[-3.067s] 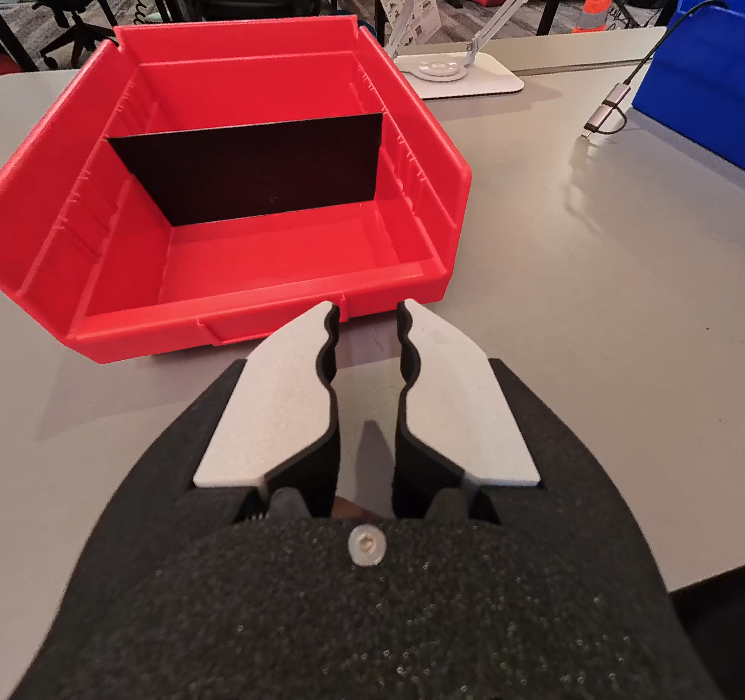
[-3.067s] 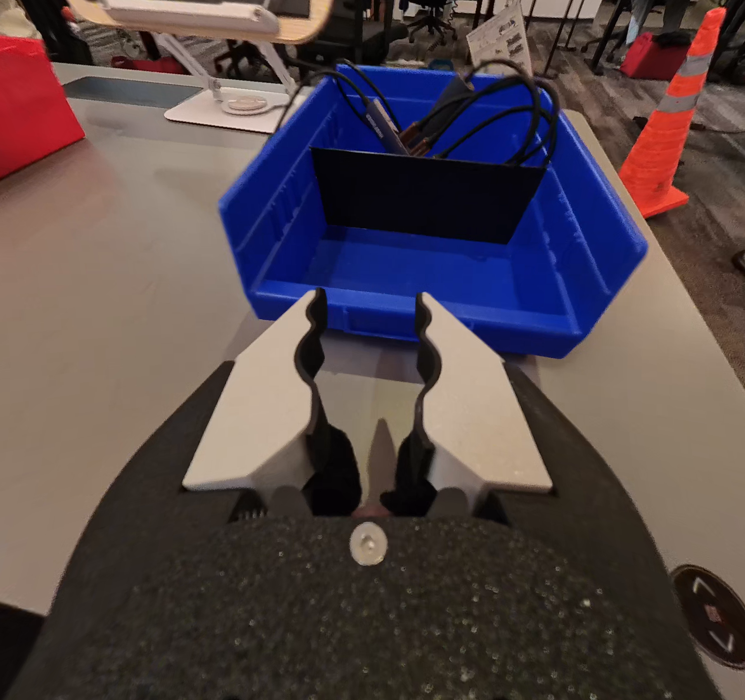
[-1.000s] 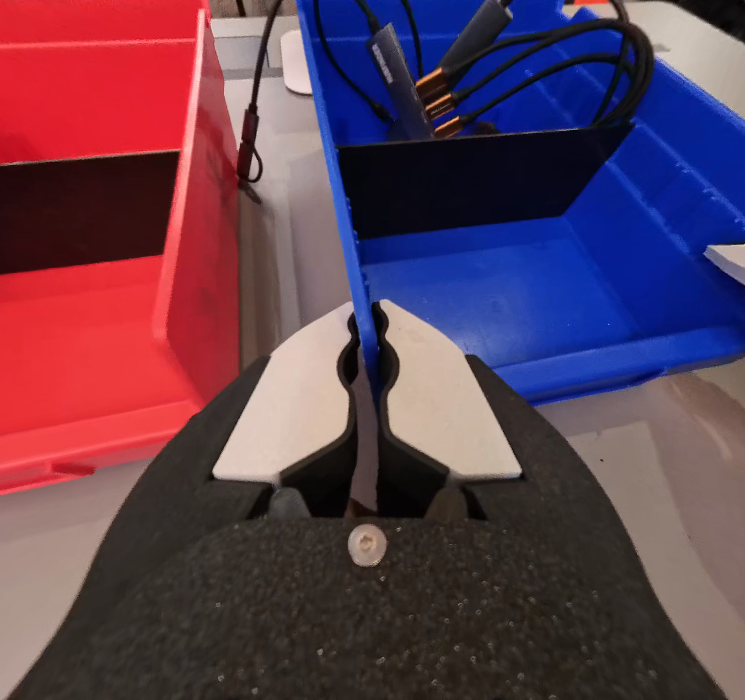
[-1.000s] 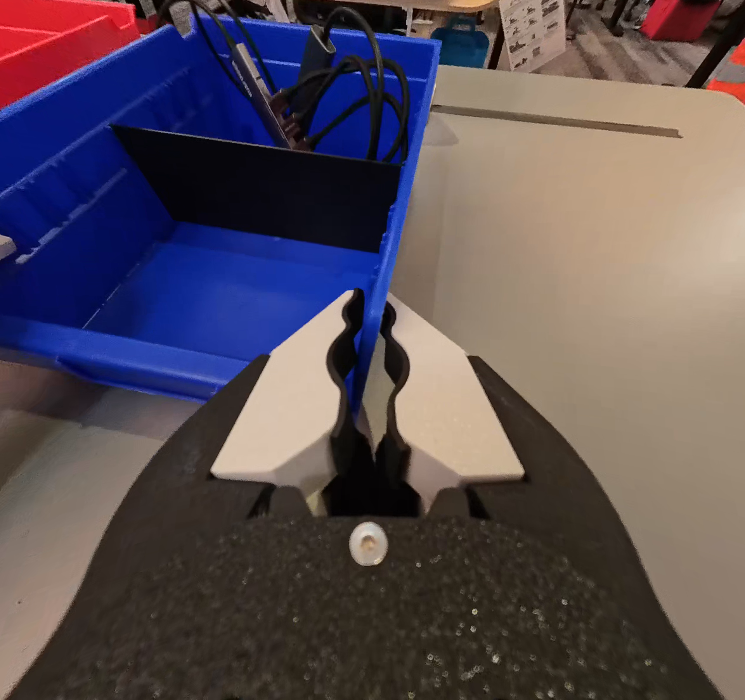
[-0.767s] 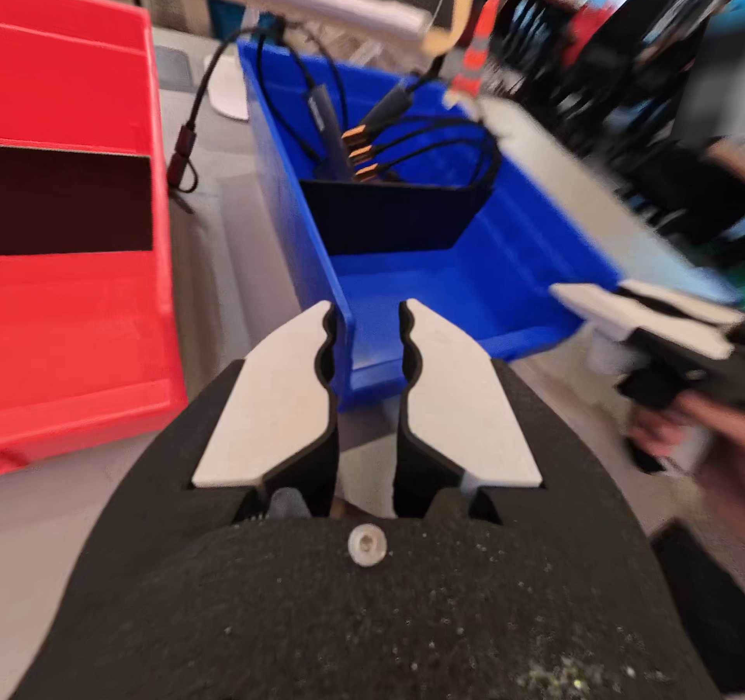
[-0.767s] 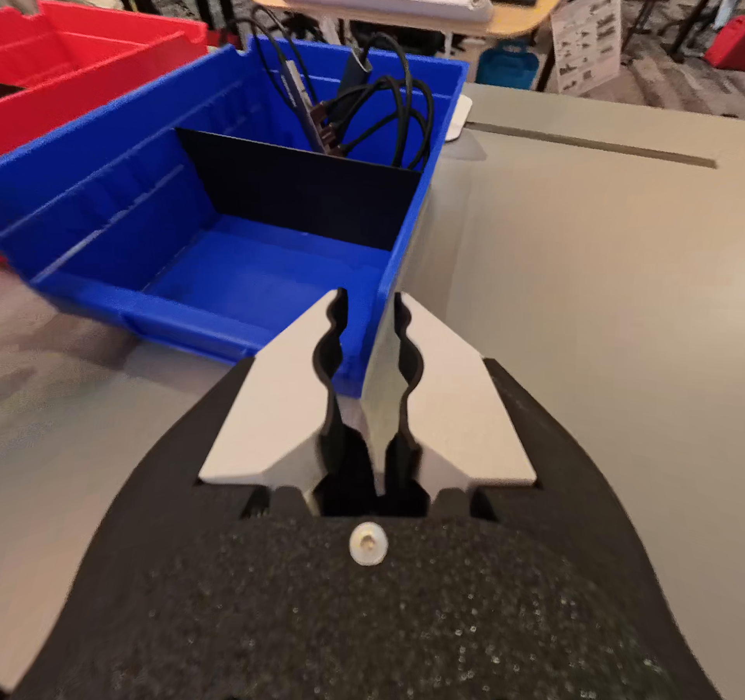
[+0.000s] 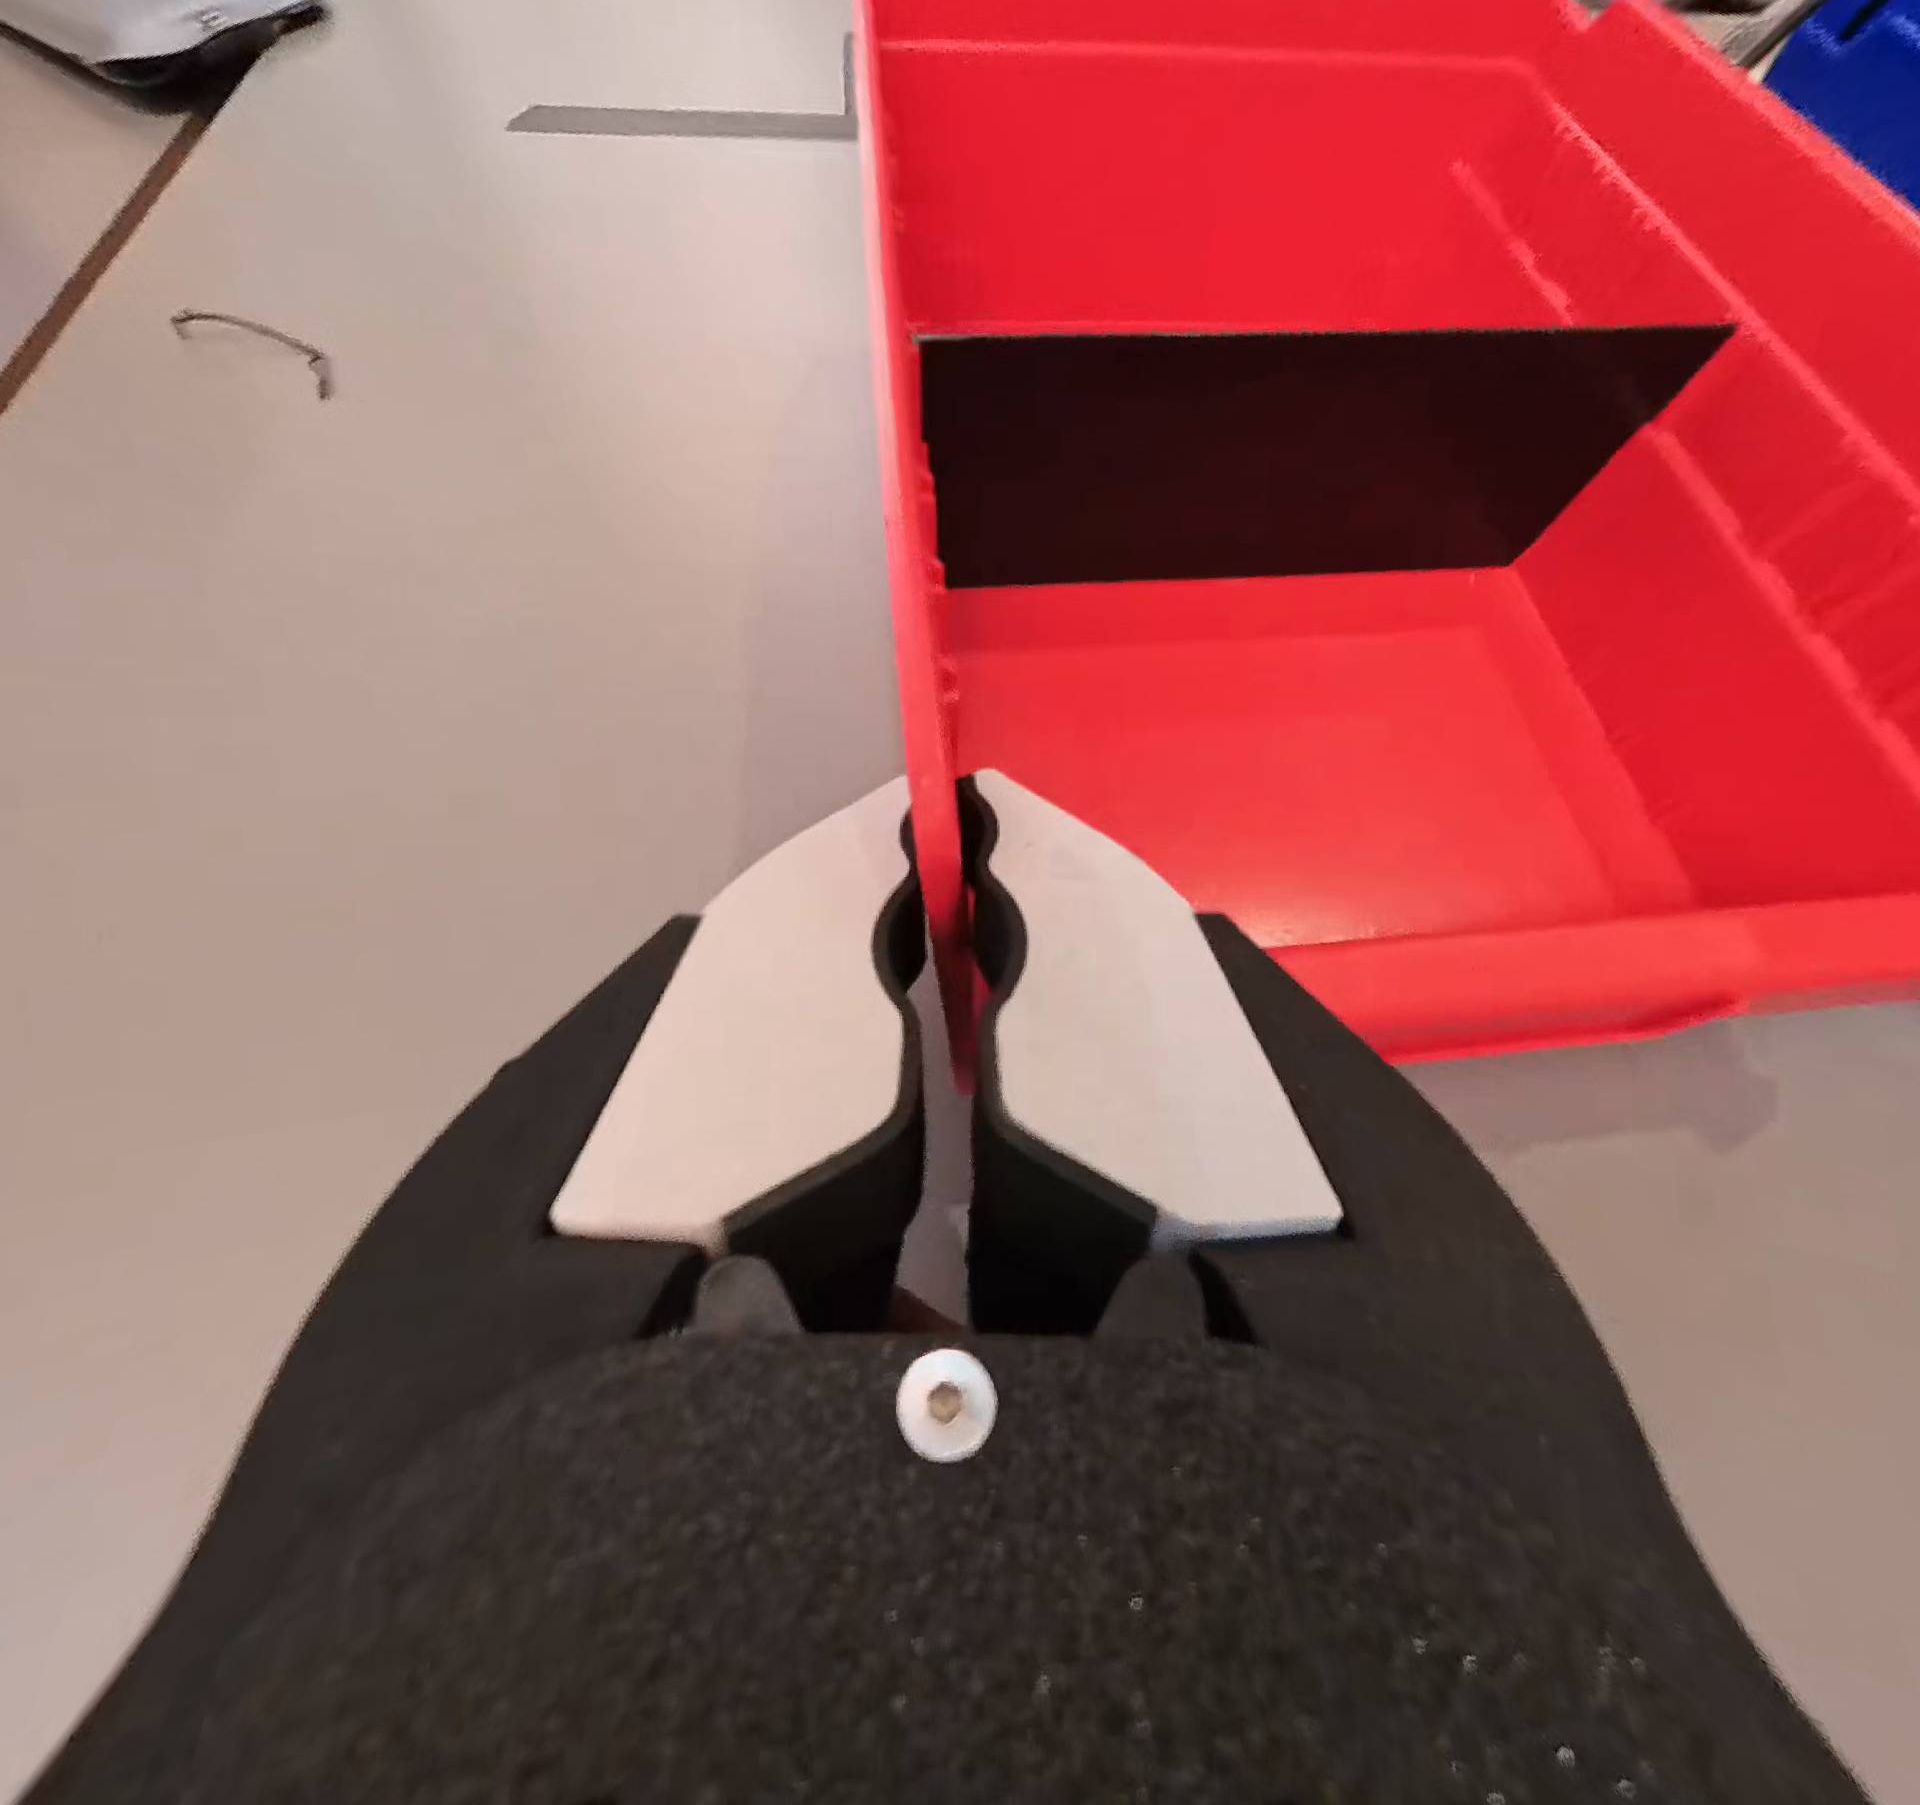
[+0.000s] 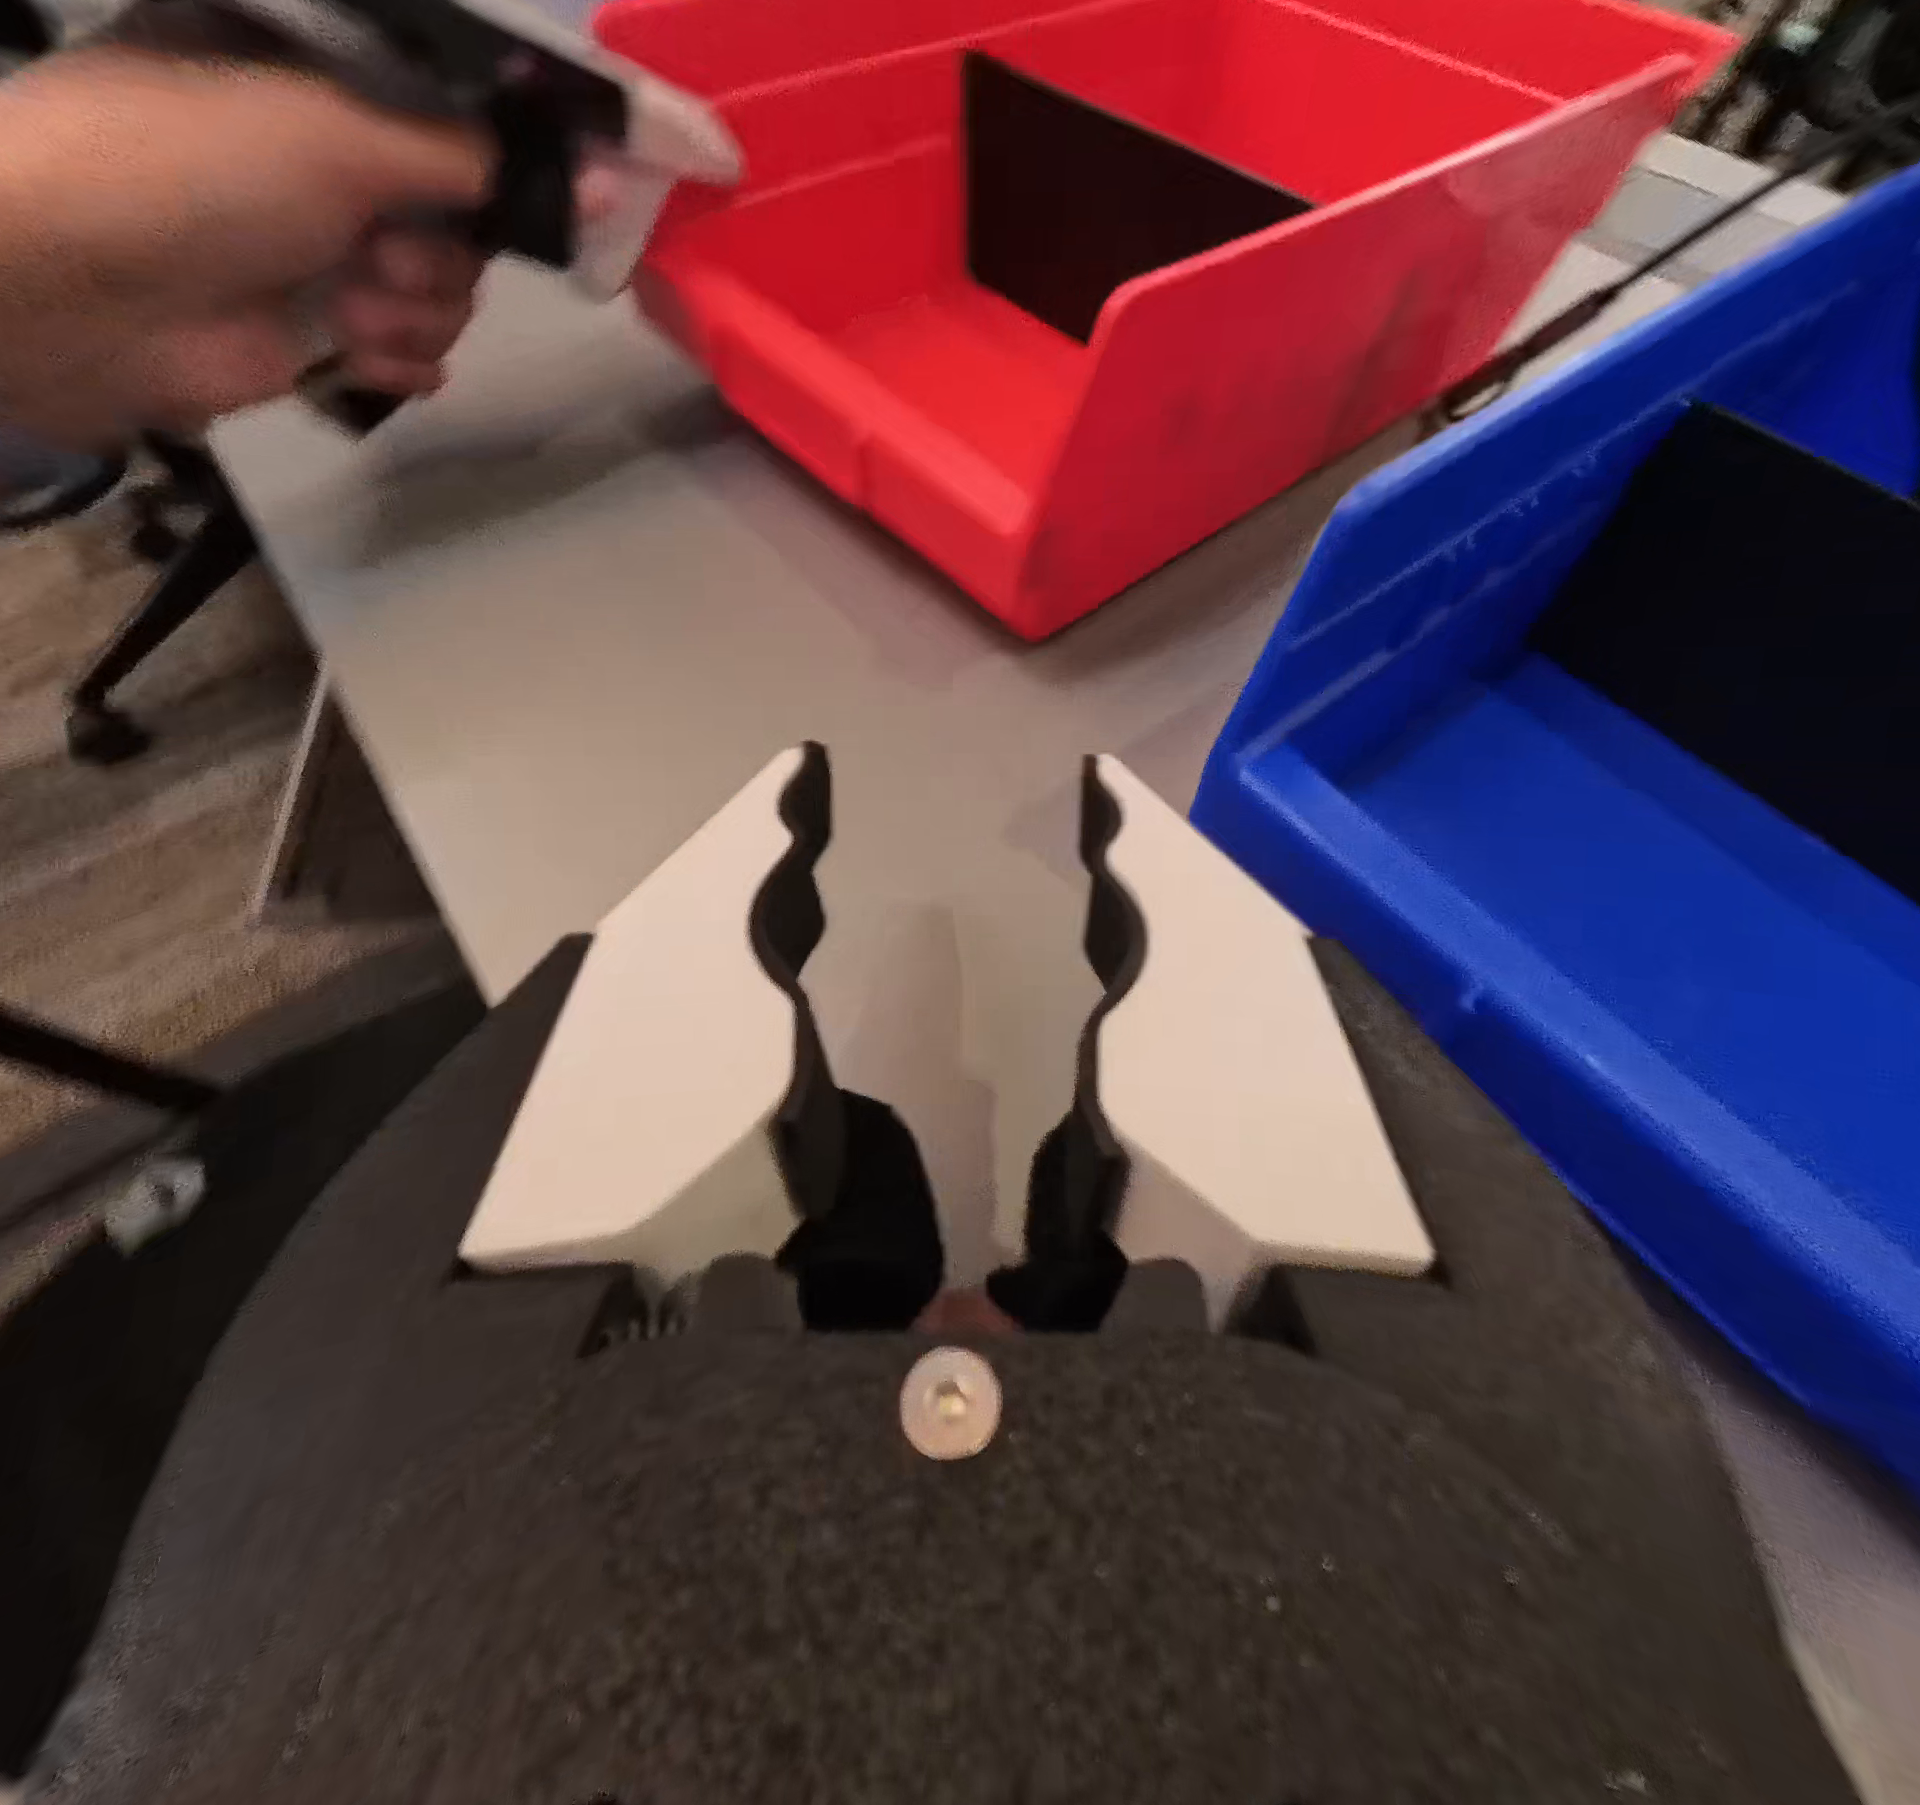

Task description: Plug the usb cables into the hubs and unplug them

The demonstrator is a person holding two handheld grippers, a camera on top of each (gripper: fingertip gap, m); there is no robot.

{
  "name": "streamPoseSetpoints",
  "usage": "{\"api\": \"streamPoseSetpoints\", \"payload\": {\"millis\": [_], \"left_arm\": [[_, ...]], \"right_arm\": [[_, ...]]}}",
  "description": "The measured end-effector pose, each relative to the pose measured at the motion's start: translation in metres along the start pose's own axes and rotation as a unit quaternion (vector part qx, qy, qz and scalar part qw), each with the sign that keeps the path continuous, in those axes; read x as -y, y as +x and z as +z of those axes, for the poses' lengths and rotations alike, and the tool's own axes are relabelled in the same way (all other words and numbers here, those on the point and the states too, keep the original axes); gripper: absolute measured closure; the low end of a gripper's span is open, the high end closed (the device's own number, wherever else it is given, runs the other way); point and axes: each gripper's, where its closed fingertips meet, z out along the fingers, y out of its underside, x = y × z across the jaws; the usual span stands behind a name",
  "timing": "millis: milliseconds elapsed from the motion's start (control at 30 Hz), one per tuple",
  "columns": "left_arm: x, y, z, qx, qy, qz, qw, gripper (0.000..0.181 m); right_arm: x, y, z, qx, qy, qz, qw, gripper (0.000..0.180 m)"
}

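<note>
The usb cables and hubs are barely in view: only a thin black cable (image 8: 1621, 275) shows in the right wrist view, running across the counter (image 8: 665, 612) between the red bin (image 8: 1174, 425) and the blue bin (image 8: 1558, 924); no hub can be made out in either view. The left gripper (image 7: 948, 799) has its fingers (image 7: 790, 1028) closed to a narrow gap on the near end of the red bin's left side wall (image 7: 940, 882), one finger outside the wall and one inside, both pressing against it. The red bin (image 7: 1351, 820) rests on the grey counter (image 7: 468, 560) and is split by an upright black divider (image 7: 1278, 456) into a near and a far compartment; both appear bare. The right gripper (image 8: 951, 768) hangs above the counter edge with its fingers (image 8: 665, 1049) spread wide and nothing between them, touching nothing. The blue bin lies just to its right and carries its own dark divider (image 8: 1787, 633). In the right wrist view the left gripper (image 8: 665, 166) shows blurred at the red bin's near corner, held in a person's hand (image 8: 208, 238). A small bent wire (image 7: 255, 342) lies on the counter to the left of the red bin, well apart from it.
</note>
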Motion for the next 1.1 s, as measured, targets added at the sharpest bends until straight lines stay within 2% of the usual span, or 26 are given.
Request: {"api": "streamPoseSetpoints", "payload": {"millis": [100,233,267,300,333,467,567,700,833,967,1100], "left_arm": [[-0.015,0.006,-0.027,0.034,0.001,-0.009,0.999,0.177],[-0.036,0.013,-0.063,0.064,-0.002,-0.016,0.998,0.177],[-0.040,0.014,-0.071,0.068,-0.002,-0.018,0.997,0.177],[-0.044,0.016,-0.078,0.071,-0.002,-0.019,0.997,0.177],[-0.048,0.018,-0.084,0.073,-0.002,-0.021,0.997,0.177],[-0.056,0.024,-0.112,0.091,0.014,-0.035,0.995,0.178],[-0.046,0.029,-0.136,0.112,0.044,-0.021,0.993,0.178],[-0.007,0.056,-0.163,0.122,0.109,0.005,0.987,0.178],[0.051,0.115,-0.163,0.084,0.157,0.029,0.984,0.177],[0.105,0.216,-0.126,0.007,0.160,0.059,0.985,0.177],[0.137,0.352,-0.073,-0.067,0.138,0.089,0.984,0.178]], "right_arm": [[0.017,0.001,0.027,-0.023,0.008,0.066,0.998,0.115],[0.027,0.005,0.048,-0.069,0.019,0.104,0.992,0.118],[0.029,0.001,0.051,-0.066,0.021,0.112,0.991,0.132],[0.029,-0.003,0.053,-0.063,0.021,0.119,0.991,0.157],[0.027,-0.001,0.052,-0.082,0.018,0.121,0.989,0.165],[0.031,-0.009,0.040,-0.111,0.030,0.093,0.989,0.171],[0.039,-0.016,0.024,-0.124,0.048,0.053,0.990,0.172],[0.075,0.000,-0.020,-0.173,0.115,0.011,0.978,0.174],[0.107,0.052,-0.086,-0.242,0.162,0.003,0.957,0.175],[0.108,0.138,-0.171,-0.342,0.180,0.018,0.922,0.176],[0.066,0.246,-0.258,-0.434,0.144,0.083,0.885,0.176]]}}
